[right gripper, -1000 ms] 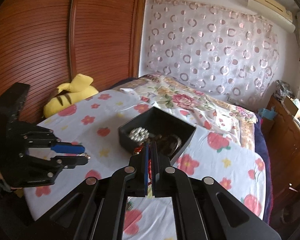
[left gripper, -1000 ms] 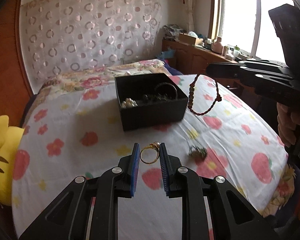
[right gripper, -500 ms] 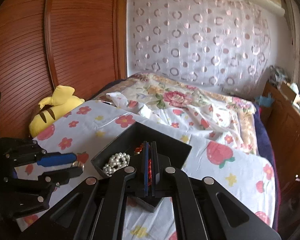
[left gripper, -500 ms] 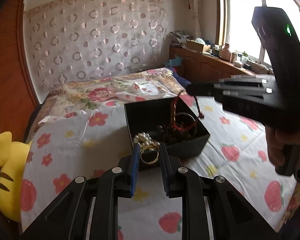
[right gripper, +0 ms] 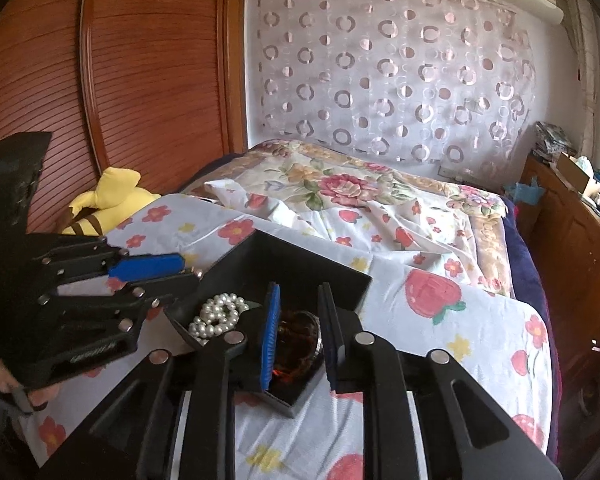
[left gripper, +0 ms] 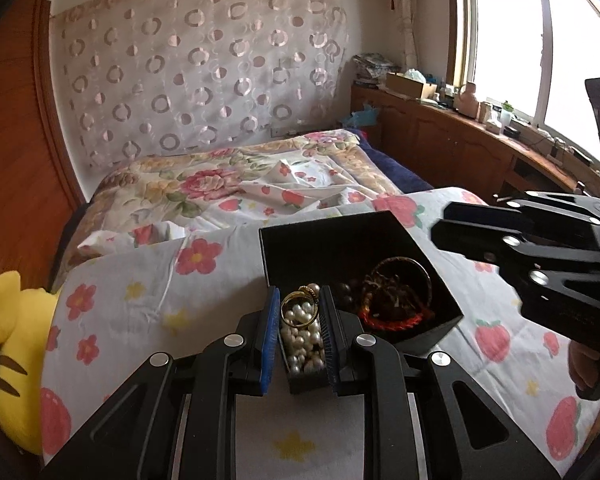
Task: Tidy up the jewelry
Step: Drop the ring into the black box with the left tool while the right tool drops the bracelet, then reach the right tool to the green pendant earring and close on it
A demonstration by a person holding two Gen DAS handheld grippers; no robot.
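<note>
- The left gripper (left gripper: 300, 312) is clamped on a gold ring (left gripper: 299, 309), its pads pressing the band from both sides; the ring hangs over the near corner of the black jewelry box (left gripper: 440, 326), right above a pearl strand (left gripper: 302, 340).
- That ring is light, stiff and smooth — I judge it apt to slip or twist between flat pads, so a hold across the band, as here, looks right. A small ornament sits at its top; best kept clear of the pads.
- The right gripper (right gripper: 298, 322) has just been opening: its jaws stand apart with nothing pressed between them, poised over the box (right gripper: 352, 284). Below the gap lies a dark bangle (right gripper: 300, 338) with a red cord bracelet (right gripper: 284, 376) heaped under it.
- The cord bracelet (left gripper: 396, 320) is soft and limp — it will sag and tangle; any loop serves for a grip. The pearl strand (right gripper: 220, 314) is beaded and slippery, likely to roll.
- The box stands on a strawberry-print sheet (left gripper: 204, 304), soft ground that may let it tip if pushed at the rim.
- Further off: a yellow plush toy (right gripper: 112, 196) beside the wooden wardrobe (right gripper: 148, 64), and a circle-patterned curtain (left gripper: 204, 72) behind the bed.
- Writing: embossed lettering on the left gripper's body in the right wrist view is too blurred to read; no brand or label is legible elsewhere.
</note>
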